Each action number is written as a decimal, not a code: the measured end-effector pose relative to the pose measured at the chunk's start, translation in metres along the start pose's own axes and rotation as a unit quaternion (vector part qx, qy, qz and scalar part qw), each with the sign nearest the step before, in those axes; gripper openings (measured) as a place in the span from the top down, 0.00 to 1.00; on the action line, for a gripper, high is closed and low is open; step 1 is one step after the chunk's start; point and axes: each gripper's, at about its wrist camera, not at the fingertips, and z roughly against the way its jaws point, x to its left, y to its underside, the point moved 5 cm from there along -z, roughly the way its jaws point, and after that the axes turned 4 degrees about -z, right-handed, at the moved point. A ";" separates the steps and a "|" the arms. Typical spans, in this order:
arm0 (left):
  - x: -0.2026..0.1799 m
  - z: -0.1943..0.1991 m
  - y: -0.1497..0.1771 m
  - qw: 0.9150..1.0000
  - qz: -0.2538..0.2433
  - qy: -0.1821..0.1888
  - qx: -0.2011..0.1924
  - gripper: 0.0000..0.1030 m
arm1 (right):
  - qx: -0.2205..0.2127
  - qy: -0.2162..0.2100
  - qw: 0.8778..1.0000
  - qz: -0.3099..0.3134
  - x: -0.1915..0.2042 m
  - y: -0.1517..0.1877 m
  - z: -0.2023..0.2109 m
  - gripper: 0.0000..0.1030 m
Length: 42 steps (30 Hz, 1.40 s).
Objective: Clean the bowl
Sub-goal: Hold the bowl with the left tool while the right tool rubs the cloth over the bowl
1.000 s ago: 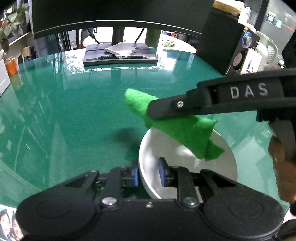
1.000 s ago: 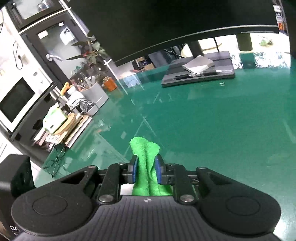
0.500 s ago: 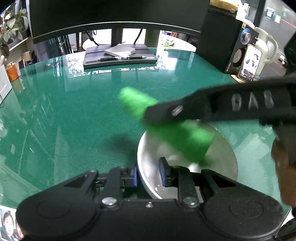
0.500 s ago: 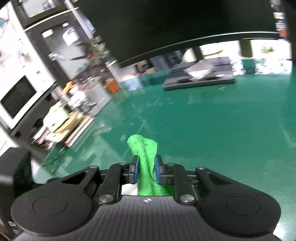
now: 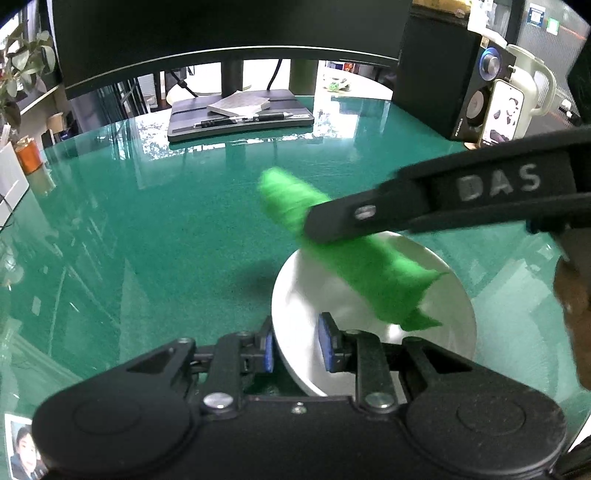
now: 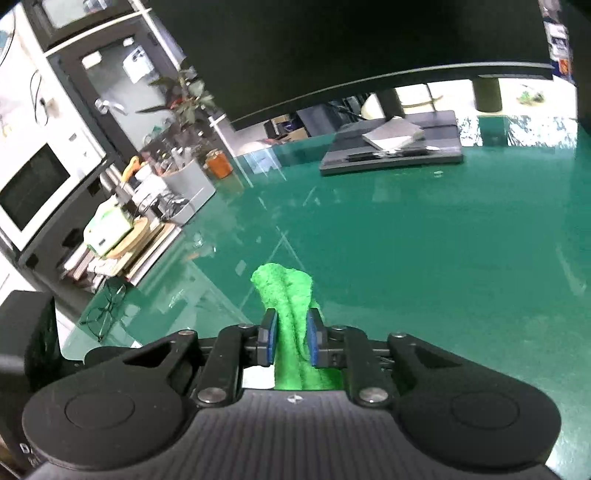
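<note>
A white bowl [image 5: 454, 314] sits on the green table. My left gripper [image 5: 297, 349] is shut on the bowl's near left rim, one pad inside and one outside. My right gripper [image 6: 290, 338] is shut on a bright green cloth [image 6: 291, 295]. In the left wrist view the right gripper [image 5: 314, 230] reaches in from the right, and the cloth [image 5: 373, 266] hangs from it over and into the bowl. The bowl's near part is hidden behind my left gripper's body.
A grey tray with a notebook and pen [image 5: 240, 114] lies at the table's far side under a large monitor [image 5: 221, 33]. A black speaker [image 5: 454, 85] and a phone [image 5: 504, 110] stand at the far right. An orange jar [image 5: 27, 155] stands at the far left.
My right gripper and the green cloth have shifted back and forth over the bowl, with blur half a second ago. My left gripper has kept its hold on the rim.
</note>
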 end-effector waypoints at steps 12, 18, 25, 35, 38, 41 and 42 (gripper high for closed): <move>-0.004 0.001 0.000 1.000 -0.012 -0.005 0.001 0.76 | -0.011 0.022 1.000 -0.014 -0.013 -0.006 0.004 0.85; -0.005 0.002 0.001 1.000 -0.017 -0.007 0.002 0.76 | 0.011 0.004 1.000 0.004 0.006 -0.004 -0.016 0.82; -0.009 0.002 0.001 1.000 -0.028 -0.005 0.001 0.74 | 0.007 0.036 0.999 -0.003 -0.010 -0.007 -0.004 0.89; -0.012 0.002 0.001 0.999 -0.034 -0.008 0.001 0.74 | 0.026 0.017 0.999 0.024 0.009 -0.002 -0.024 0.86; -0.013 0.002 0.001 0.999 -0.034 -0.008 0.001 0.73 | 0.014 0.021 0.999 0.037 0.008 -0.001 -0.023 0.89; -0.014 0.002 0.001 0.999 -0.036 -0.007 0.001 0.71 | -0.008 0.047 0.999 0.011 -0.009 -0.002 -0.007 0.88; -0.015 0.002 0.001 0.999 -0.037 -0.006 0.001 0.71 | -0.011 0.050 0.999 0.002 -0.015 -0.002 -0.001 0.87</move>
